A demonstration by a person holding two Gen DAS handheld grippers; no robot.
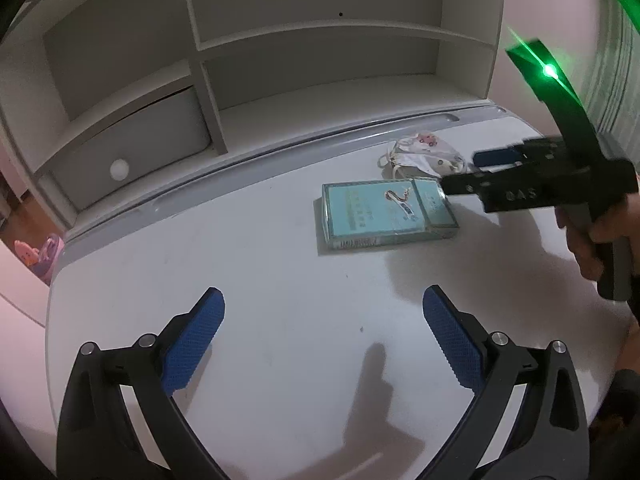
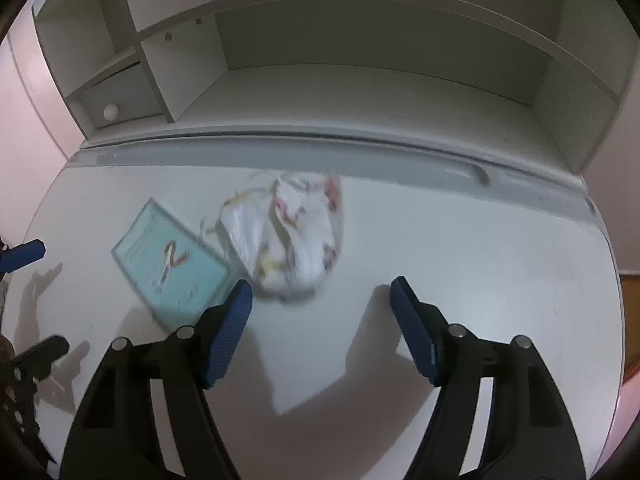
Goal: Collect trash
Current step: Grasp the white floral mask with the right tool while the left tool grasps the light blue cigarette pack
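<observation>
A light-blue cigarette pack [image 1: 386, 214] lies flat on the white desk [image 1: 260, 280]; it also shows in the right wrist view [image 2: 170, 262]. A crumpled white printed face mask [image 1: 426, 156] lies just behind it, and in the right wrist view [image 2: 296, 232] to its right. My left gripper [image 1: 323, 300] is open and empty, hovering short of the pack. My right gripper [image 2: 322, 292] is open and empty, just in front of the mask; it shows from the side in the left wrist view [image 1: 464, 172], above the pack's far right corner.
A white shelf unit [image 1: 280, 60] with open compartments and a drawer [image 1: 132, 152] stands along the desk's back edge. A pink toy [image 1: 40, 258] sits off the desk's left side. A green light [image 1: 550, 70] glares on the right gripper's mount.
</observation>
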